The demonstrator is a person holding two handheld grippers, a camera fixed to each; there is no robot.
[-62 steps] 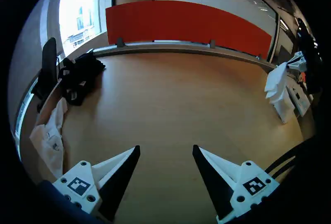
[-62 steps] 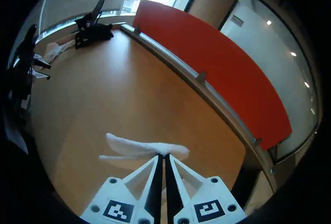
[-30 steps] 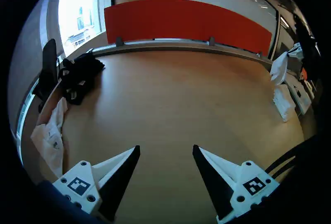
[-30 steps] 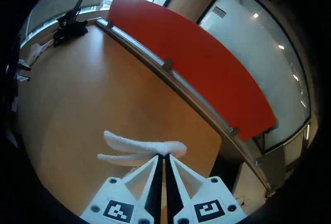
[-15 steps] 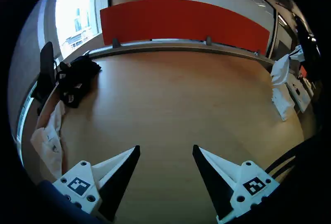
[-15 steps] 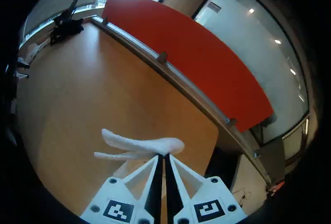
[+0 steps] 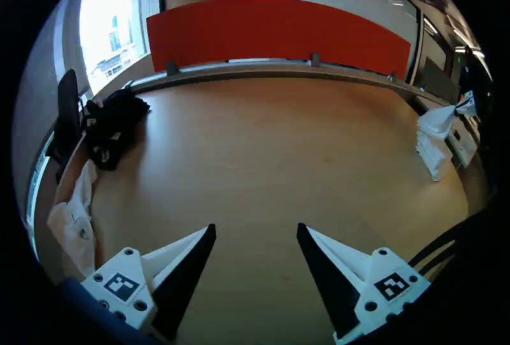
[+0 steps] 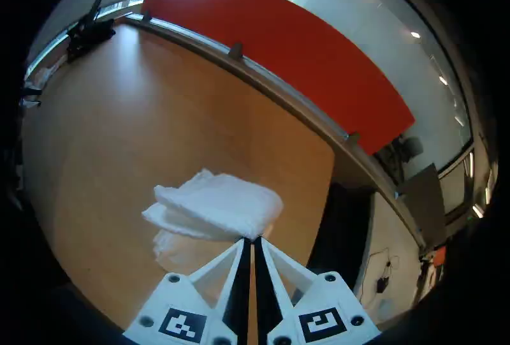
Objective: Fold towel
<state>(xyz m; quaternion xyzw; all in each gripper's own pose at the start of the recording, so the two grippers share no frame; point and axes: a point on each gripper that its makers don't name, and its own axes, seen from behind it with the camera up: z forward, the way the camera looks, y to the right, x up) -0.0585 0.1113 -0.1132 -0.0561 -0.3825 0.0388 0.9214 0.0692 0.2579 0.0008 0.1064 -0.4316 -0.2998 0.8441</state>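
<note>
Right gripper [image 8: 253, 243] is clamping tight on one towel [image 8: 217, 208]. Left gripper [image 7: 255, 230] is hovering wide open, empty, above the table [image 7: 268, 147].

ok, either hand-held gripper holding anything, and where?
The right hand-held gripper is shut on the folded white towel, pinching its near edge. The left hand-held gripper is open, empty.

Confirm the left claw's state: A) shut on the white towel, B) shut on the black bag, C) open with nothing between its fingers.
C: the left claw has its fingers wide apart over the tabletop; the white towel is pinched in the right claw.
</note>
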